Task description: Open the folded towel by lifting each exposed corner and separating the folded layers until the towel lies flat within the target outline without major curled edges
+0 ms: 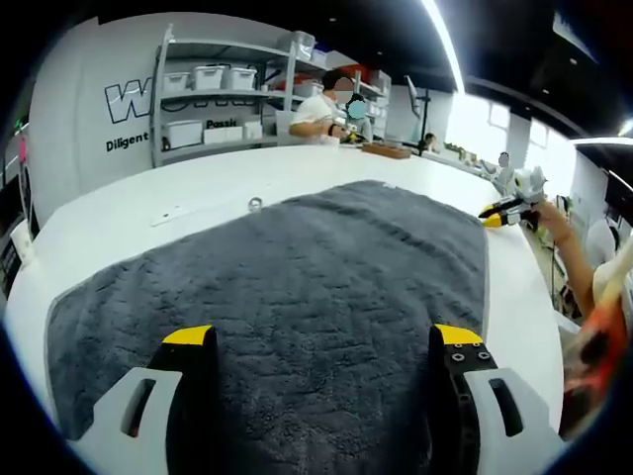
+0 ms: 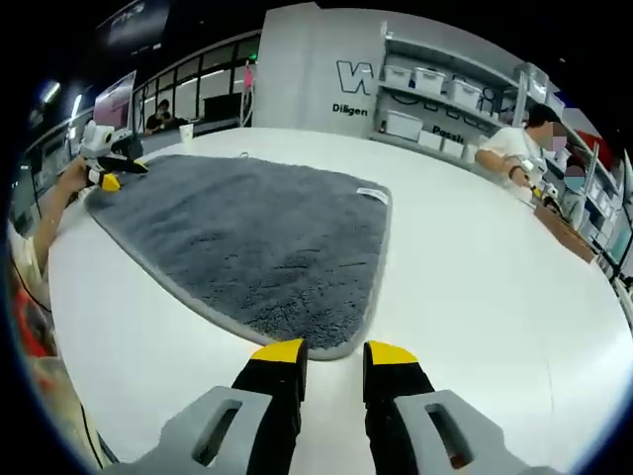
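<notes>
A dark grey towel lies spread flat on the white table, one layer thick as far as I can see. My left gripper hovers over its near edge, jaws wide open with nothing between them. In the right gripper view the towel shows a small white label on its far edge. My right gripper is open by a narrow gap, its tips just short of the towel's near corner. The right gripper also appears beside the towel's right corner, and the left gripper, held by a hand, appears at the far left corner.
A small metal ring and a white strip lie on the table beyond the towel. Shelves with white bins stand at the back. A person works at the table's far side.
</notes>
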A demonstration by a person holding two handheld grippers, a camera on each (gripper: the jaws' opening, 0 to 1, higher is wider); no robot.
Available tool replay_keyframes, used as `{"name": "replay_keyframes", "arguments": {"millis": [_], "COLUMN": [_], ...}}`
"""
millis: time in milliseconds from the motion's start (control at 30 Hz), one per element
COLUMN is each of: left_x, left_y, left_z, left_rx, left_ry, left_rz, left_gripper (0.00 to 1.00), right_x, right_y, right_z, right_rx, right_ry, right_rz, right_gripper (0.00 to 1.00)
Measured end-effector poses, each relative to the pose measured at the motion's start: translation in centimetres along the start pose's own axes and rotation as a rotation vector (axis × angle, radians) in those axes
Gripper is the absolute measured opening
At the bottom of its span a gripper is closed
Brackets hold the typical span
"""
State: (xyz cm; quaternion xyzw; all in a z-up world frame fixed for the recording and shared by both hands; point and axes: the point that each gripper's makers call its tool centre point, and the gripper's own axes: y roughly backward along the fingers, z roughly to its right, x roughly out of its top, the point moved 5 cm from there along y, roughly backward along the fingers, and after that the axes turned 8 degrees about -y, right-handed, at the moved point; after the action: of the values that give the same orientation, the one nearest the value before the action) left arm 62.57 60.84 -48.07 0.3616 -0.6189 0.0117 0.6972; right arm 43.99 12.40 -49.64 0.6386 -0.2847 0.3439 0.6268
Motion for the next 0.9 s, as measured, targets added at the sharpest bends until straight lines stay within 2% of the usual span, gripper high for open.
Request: {"name": "replay_keyframes", "arguments": {"millis": [133,267,367,433,533,567,700,800,900], "left_x": [0.3,0.7,0.6,0.5,0.5,0.5,0.1,-0.3,-0.2], "left_y": [0.5,1.2,1.4,1.5,1.6,1.6,1.3,1.2,1.3], "left_z": [-0.3,-1.0,-1.4,-1.7,-1.6,-1.6,-1.7,-1.8,-1.8], "left_rx": [0.006,0.024,0.043,0.057,0.062,0.062,0.055,0.061,0.062], "left_ry": [0.0,0.0,0.003,0.002,0.0,0.003,0.018,0.026,0.028], "left_rz": [0.016,0.042,0.039,0.035,0.038,0.042,0.031,0.015,0.024], "left_gripper": [0.87,0.88,0.88,0.88,0.88,0.88,0.88,0.88,0.88], "right_x": [1.1,3.1,4.8,6.3,7.8,8.9,11.1,14.1,16.3], "right_y": [0.3,-0.3,-1.7,-3.0,-4.3,-5.3,-7.3,-10.1,-12.5], "right_z": [0.0,-0.4,-0.5,-0.4,-0.7,-0.9,-0.5,-0.4,-0.6], "right_rx": [-0.014,0.019,0.017,0.034,0.075,0.086,0.076,0.102,0.131], "right_ry": [0.002,-0.004,-0.004,-0.034,-0.088,-0.094,-0.112,-0.132,-0.116], "right_rz": [0.029,0.07,0.098,0.13,0.155,0.173,0.172,0.187,0.206], "right_gripper": [0.26,0.39,0.36,0.33,0.35,0.35,0.33,0.32,0.33]}}
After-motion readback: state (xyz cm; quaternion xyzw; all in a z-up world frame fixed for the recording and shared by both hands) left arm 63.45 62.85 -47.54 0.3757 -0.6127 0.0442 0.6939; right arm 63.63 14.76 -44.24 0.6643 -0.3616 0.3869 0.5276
